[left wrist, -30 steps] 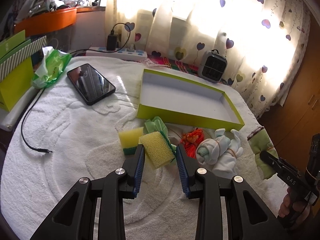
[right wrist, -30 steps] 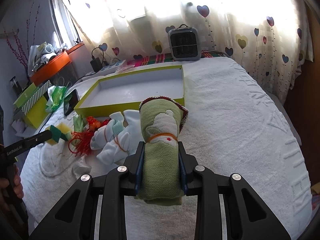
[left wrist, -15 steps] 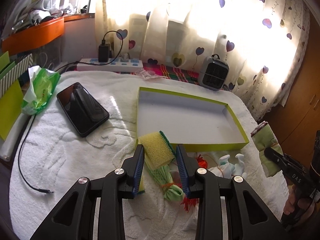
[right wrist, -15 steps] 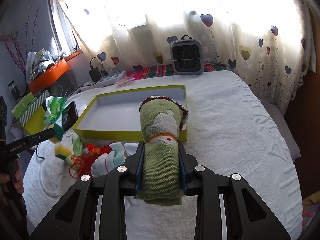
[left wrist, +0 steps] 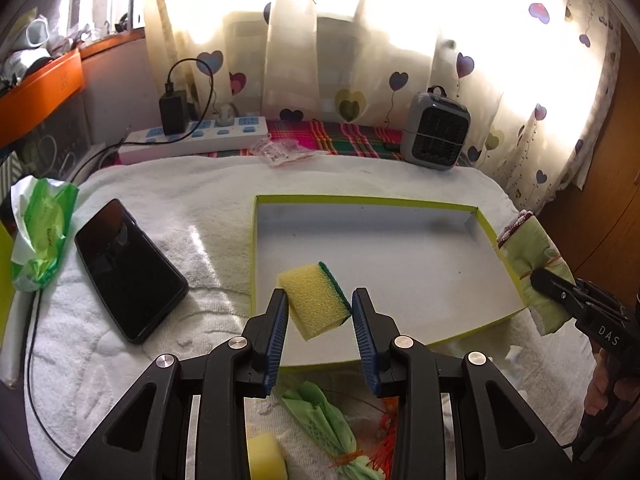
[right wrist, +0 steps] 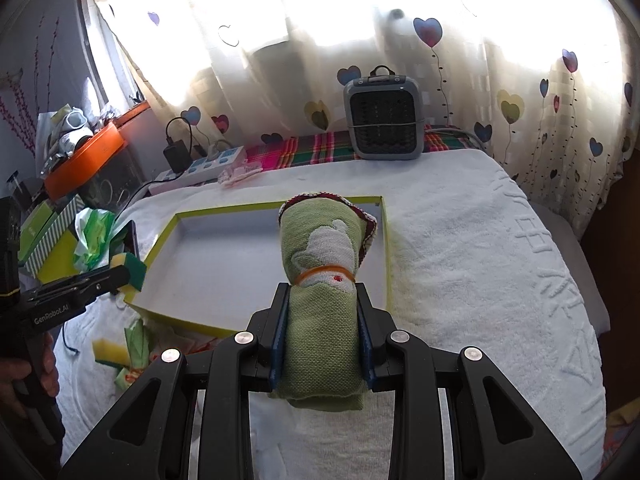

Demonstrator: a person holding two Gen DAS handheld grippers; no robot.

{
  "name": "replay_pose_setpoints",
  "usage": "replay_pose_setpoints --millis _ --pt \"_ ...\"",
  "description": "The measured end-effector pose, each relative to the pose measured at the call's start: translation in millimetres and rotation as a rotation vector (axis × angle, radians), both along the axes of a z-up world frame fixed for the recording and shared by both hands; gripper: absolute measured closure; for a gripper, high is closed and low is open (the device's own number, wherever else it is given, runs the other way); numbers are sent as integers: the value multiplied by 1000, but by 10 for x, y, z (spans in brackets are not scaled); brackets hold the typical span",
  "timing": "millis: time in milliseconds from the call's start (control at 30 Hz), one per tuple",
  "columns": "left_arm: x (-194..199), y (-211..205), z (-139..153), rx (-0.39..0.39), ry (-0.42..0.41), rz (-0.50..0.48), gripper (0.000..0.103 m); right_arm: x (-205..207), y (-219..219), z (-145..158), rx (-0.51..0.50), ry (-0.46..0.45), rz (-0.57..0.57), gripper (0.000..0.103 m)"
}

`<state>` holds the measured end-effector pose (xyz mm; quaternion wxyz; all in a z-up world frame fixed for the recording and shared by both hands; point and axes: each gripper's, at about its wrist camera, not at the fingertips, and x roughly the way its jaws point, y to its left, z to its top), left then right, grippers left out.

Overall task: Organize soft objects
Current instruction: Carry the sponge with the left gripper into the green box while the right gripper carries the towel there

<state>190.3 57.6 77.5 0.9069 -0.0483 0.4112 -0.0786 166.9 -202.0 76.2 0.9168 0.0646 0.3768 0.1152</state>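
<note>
My left gripper (left wrist: 320, 308) is shut on a yellow sponge with a green back (left wrist: 314, 300), held above the near left corner of the empty yellow-green box lid (left wrist: 372, 201). It also shows in the right wrist view (right wrist: 130, 268). My right gripper (right wrist: 322, 308) is shut on a rolled green towel with a rubber band (right wrist: 320, 292), held above the lid's right side (right wrist: 386, 248). That towel shows in the left wrist view (left wrist: 528, 248) at the lid's right wall.
On the white towel-covered surface lie a second yellow sponge (left wrist: 264, 456), a green tied cloth (left wrist: 324, 420), red string (left wrist: 384, 440), a black phone (left wrist: 128, 268) and a green packet (left wrist: 38, 232). A small grey heater (right wrist: 382, 116) and a power strip (left wrist: 192, 140) stand at the back.
Both grippers have moved forward with their loads. The sponge went from over the pile to above the lid; the rolled towel now hangs over the lid's right side.
</note>
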Motion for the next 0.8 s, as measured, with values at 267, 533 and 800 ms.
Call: replay_pose_setpoints --millis 267,533,800 --pt "345 -65 -129 51 28 -1 73 299 73 -158 -24 46 6 72" --pt "595 -133 -242 76 53 -12 73 497 127 -254 -31 71 6 72" --pt "715 -201 -312 136 60 -14 73 612 231 -366 -57 88 23 72"
